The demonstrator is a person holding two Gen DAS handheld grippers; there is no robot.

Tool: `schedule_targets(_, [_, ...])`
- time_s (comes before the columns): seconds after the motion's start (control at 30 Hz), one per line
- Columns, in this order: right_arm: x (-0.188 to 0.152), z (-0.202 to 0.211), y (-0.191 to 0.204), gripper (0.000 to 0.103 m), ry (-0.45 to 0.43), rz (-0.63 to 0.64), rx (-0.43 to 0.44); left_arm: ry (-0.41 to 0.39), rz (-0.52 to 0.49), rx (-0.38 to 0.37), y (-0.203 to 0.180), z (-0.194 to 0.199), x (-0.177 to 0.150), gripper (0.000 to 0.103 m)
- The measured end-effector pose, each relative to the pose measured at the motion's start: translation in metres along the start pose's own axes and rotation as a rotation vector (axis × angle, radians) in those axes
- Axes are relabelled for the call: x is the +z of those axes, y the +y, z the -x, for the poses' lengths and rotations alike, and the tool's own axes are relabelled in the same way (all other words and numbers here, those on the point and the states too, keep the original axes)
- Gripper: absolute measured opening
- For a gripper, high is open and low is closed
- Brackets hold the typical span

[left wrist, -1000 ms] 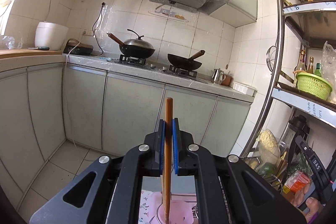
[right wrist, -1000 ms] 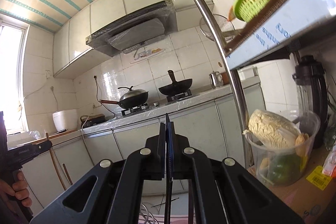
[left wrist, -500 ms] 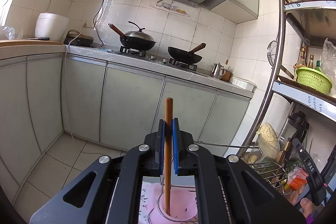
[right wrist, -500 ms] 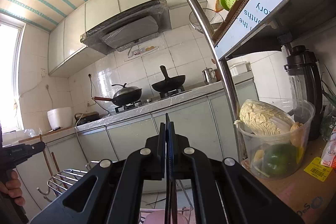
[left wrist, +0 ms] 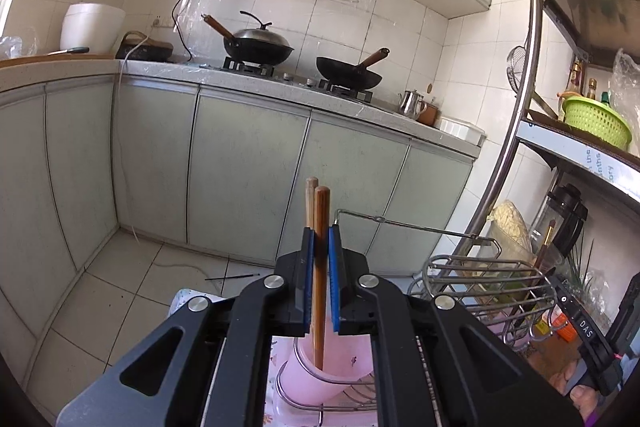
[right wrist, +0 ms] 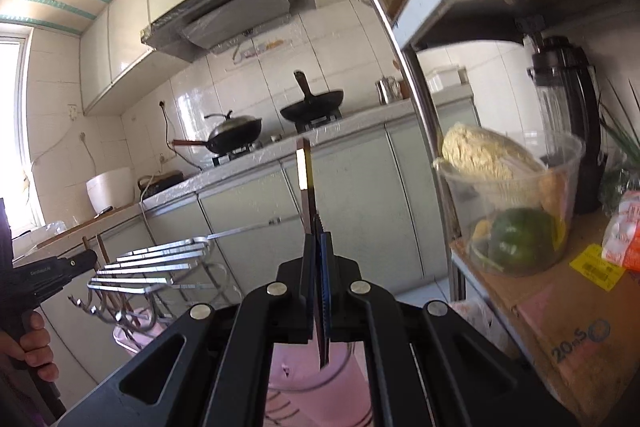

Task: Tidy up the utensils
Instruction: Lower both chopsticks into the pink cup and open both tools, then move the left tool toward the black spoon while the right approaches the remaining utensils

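Note:
My left gripper (left wrist: 319,239) is shut on a pair of wooden chopsticks (left wrist: 319,267), held upright. Their lower ends reach into a pink cup (left wrist: 320,379) that sits in a wire ring of the metal dish rack (left wrist: 480,267). My right gripper (right wrist: 316,239) is shut on a thin dark utensil with a shiny flat handle (right wrist: 305,179), also upright, its lower tip just above a second pink cup (right wrist: 312,375). The left gripper shows at the left edge of the right wrist view (right wrist: 52,267), and the right gripper at the right edge of the left wrist view (left wrist: 592,339).
The wire rack (right wrist: 160,263) stands on a patterned cloth. A steel shelf post (left wrist: 516,131) rises at right, with a clear tub of vegetables (right wrist: 512,203), a blender (right wrist: 568,115) and a cardboard box (right wrist: 560,315). Kitchen cabinets and stove with woks lie behind.
Both grippers have tilted and moved down toward the rack. The pink cups and wire rack have come into view, and the chopstick ends now sit inside the cup.

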State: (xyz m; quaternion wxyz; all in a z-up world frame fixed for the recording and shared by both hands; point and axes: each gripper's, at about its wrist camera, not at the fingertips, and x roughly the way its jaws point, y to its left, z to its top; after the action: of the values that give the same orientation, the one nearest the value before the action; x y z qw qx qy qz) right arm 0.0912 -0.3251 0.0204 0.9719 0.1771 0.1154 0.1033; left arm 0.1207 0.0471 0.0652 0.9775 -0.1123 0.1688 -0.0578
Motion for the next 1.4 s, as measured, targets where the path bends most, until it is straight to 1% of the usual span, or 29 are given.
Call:
schedule_targets(0.07, [-0.003, -0.003, -0.001, 0.003, 0.032, -0.013, -0.001, 0.009, 0.005, -0.009, -0.001, 0.002, 0.0, 0.006])
schedule_targets(0.17, [-0.005, -0.007, -0.003, 0.003, 0.078, -0.04, 0.003, 0.025, 0.013, 0.001, 0.0, 0.002, 0.002, 0.006])
schedule_targets(0.33, [-0.011, -0.012, -0.01, 0.006, 0.149, -0.087, 0.014, 0.044, 0.071, -0.013, 0.008, 0.0, 0.008, 0.008])
schedule_targets(0.4, [-0.012, -0.012, -0.011, 0.007, 0.168, -0.096, 0.01, 0.051, 0.09, -0.017, 0.011, 0.001, 0.01, 0.016])
schedule_targets(0.43, [-0.012, -0.012, -0.012, 0.008, 0.175, -0.104, 0.008, 0.056, 0.101, -0.019, 0.013, 0.002, 0.011, 0.024])
schedule_targets(0.47, [-0.012, -0.01, -0.013, 0.014, 0.178, -0.108, 0.007, 0.059, 0.11, -0.025, 0.015, 0.004, 0.012, 0.03])
schedule_targets(0.5, [-0.012, -0.009, -0.013, 0.027, 0.178, -0.113, 0.004, 0.063, 0.118, -0.024, 0.016, 0.005, 0.013, 0.032])
schedule_targets(0.57, [-0.011, -0.007, -0.014, 0.038, 0.177, -0.129, 0.003, 0.064, 0.132, -0.035, 0.019, 0.008, 0.015, 0.038])
schedule_targets(0.67, [-0.009, -0.006, -0.014, 0.039, 0.197, -0.135, -0.001, 0.062, 0.131, -0.039, 0.02, 0.014, 0.018, 0.041])
schedule_targets(0.77, [-0.007, 0.0, -0.009, 0.039, 0.199, -0.124, 0.001, 0.055, 0.119, -0.024, 0.019, 0.023, 0.02, 0.041])
schedule_targets(0.93, [-0.003, 0.021, 0.013, 0.039, 0.19, -0.027, -0.011, 0.055, 0.063, -0.001, 0.011, 0.042, 0.012, 0.041])
schedule_targets(1.0, [-0.005, 0.029, 0.022, 0.039, 0.197, 0.01, -0.012, 0.078, 0.044, 0.003, 0.007, 0.048, 0.004, 0.041])
schedule_targets(1.07, [-0.01, 0.036, 0.03, 0.039, 0.225, 0.047, -0.002, 0.102, 0.032, -0.002, 0.004, 0.053, -0.006, 0.041])
schedule_targets(1.27, [-0.041, 0.046, 0.05, 0.039, 0.381, 0.134, 0.035, 0.252, -0.039, -0.028, -0.013, 0.056, -0.052, 0.041])
schedule_targets(1.4, [-0.062, 0.049, 0.053, 0.039, 0.465, 0.122, 0.049, 0.362, -0.056, -0.045, -0.018, 0.052, -0.086, 0.041])
